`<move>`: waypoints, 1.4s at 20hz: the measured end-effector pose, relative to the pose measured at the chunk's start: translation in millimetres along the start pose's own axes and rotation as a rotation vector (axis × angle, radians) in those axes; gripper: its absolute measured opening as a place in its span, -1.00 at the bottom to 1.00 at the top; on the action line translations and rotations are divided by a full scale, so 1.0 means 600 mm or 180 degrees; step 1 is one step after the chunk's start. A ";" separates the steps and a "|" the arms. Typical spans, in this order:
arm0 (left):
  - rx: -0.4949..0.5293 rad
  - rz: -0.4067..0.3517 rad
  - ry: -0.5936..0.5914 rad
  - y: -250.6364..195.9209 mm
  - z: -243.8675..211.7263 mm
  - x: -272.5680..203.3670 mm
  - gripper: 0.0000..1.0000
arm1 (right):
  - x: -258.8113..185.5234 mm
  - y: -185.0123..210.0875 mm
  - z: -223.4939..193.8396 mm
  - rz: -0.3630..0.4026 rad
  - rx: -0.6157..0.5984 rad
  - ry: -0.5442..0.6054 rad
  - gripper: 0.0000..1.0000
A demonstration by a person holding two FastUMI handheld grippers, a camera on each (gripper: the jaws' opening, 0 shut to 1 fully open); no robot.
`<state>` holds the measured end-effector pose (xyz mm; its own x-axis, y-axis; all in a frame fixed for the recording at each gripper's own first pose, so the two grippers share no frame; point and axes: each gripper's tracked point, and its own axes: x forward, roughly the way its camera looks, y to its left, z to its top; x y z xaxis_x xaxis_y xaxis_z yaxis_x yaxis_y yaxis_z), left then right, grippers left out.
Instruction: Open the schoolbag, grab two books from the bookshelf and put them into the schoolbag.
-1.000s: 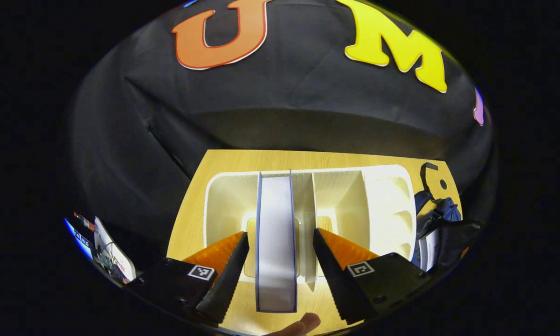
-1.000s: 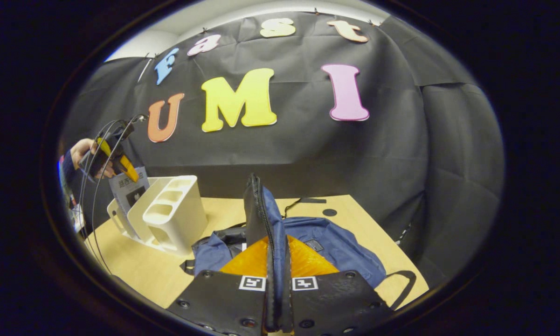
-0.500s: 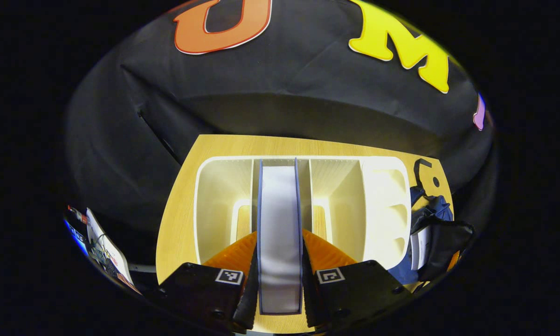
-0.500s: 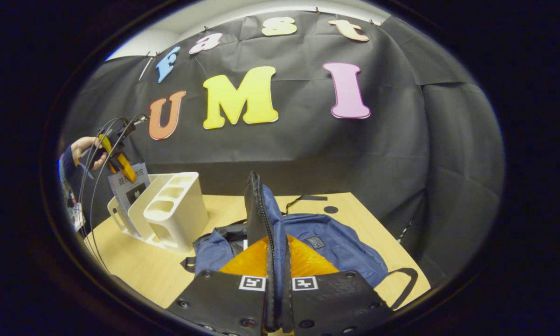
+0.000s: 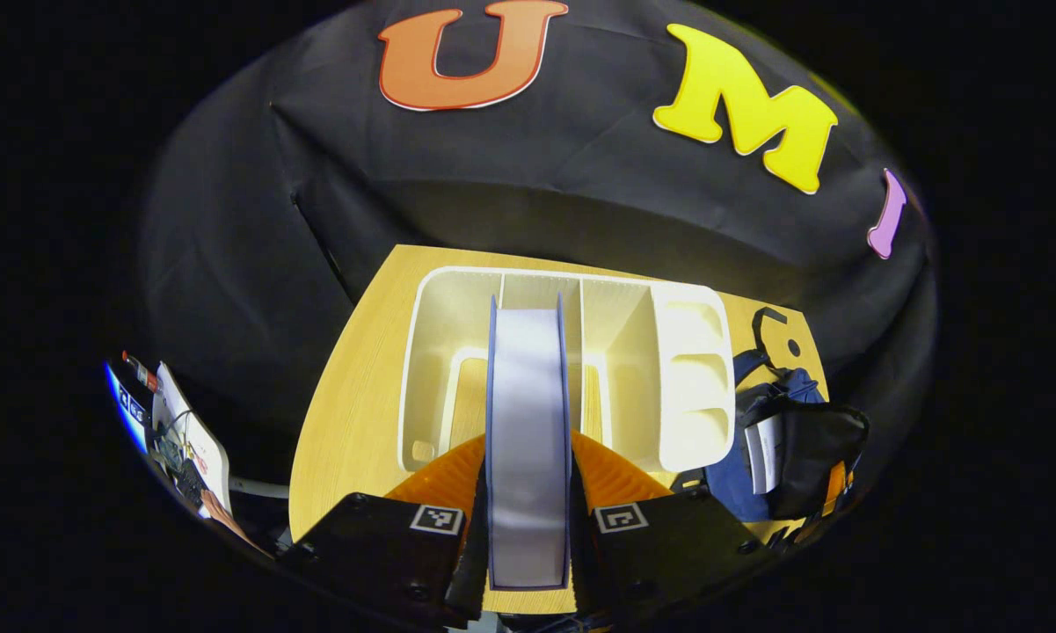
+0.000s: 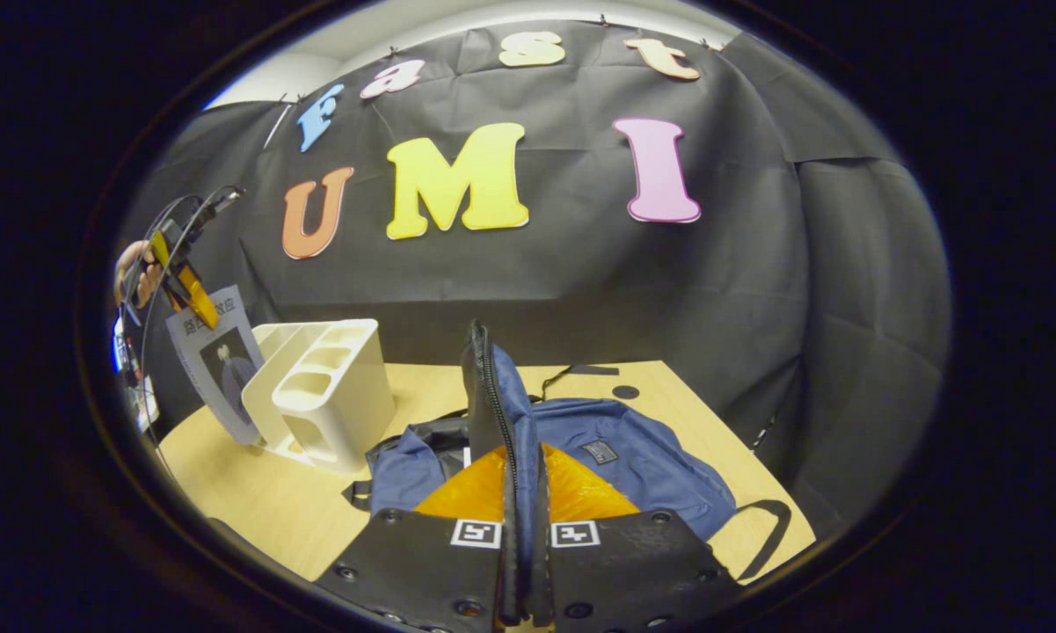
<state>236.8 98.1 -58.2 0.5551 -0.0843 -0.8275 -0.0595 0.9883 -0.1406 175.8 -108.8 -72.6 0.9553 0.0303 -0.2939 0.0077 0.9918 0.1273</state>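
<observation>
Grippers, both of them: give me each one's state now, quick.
Left gripper: closed on the book, above the bookshelf.
Right gripper: closed on the schoolbag flap, holding it up.

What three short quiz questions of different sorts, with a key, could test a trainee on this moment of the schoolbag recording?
1. True or false: the left gripper is shut on the book.
2. What does the right gripper pinch: (a) the bookshelf, (b) the schoolbag flap, (c) a strap?
3. In the right gripper view, is the book's lower end in a bookshelf slot or outside the bookshelf?

Key: 1 true; 2 b; 3 outside, lifted beside the bookshelf.
</observation>
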 end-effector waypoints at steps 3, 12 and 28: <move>-0.0041 -0.0064 -0.0033 0.013 -0.051 -0.030 -0.19 | -0.002 0.013 -0.004 0.0038 -0.0039 0.0020 -0.88; -0.0879 -0.0609 -0.0096 0.058 -0.195 -0.091 -0.20 | 0.004 0.029 -0.007 0.0051 -0.0039 0.0069 -0.88; -0.1433 -0.1687 0.0000 -0.099 -0.288 -0.098 -0.19 | 0.000 0.023 -0.006 -0.0108 -0.0033 0.0108 -0.88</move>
<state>64.6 22.2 -95.0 0.6044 -0.5407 -0.5851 -0.1188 0.6649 -0.7374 174.6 -94.6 -74.3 0.9440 0.0005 -0.3299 0.0368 0.9936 0.1069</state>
